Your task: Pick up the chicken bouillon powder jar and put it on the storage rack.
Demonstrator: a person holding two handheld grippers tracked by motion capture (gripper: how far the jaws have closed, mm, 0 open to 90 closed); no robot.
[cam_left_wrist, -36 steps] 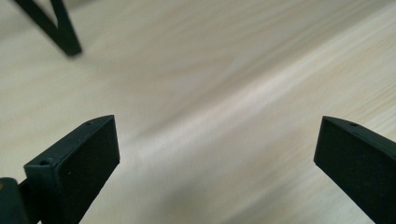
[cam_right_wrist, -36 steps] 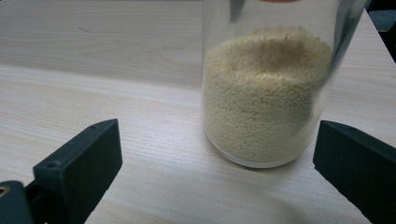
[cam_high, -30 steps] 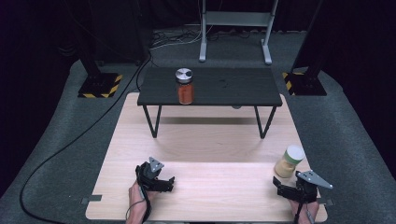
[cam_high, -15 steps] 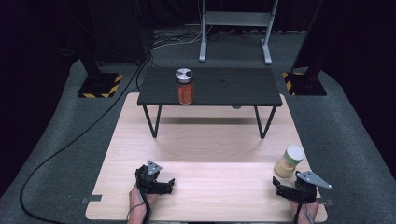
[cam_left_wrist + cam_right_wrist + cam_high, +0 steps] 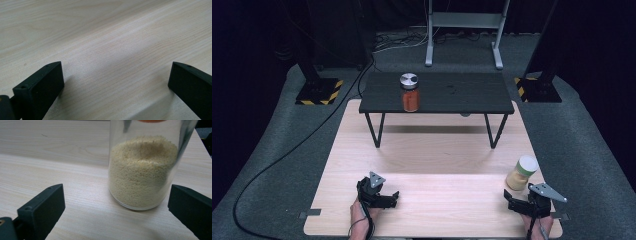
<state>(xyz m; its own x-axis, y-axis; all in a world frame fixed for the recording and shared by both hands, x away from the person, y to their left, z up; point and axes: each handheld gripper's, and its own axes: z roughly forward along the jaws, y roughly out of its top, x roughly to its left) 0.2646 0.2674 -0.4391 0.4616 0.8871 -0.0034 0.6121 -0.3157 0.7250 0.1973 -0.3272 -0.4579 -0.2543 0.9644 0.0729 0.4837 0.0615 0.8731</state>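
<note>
Jar of pale grains (image 5: pixel 142 172) stands on the light wooden table (image 5: pixel 437 165), dark room around, both grippers spread.

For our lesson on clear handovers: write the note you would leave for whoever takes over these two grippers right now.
Left gripper: open, holding nothing, low over the bare wooden table.
Right gripper: open, aimed at the jar of pale grains; the jaws stand wide and short of the glass, not touching it.
That jar stands upright near the table's right edge. A second jar with orange contents stands on the small black table farther off.
Done: nothing gripped yet.
Left: probably ease the right gripper forward around the pale jar and close.
</note>
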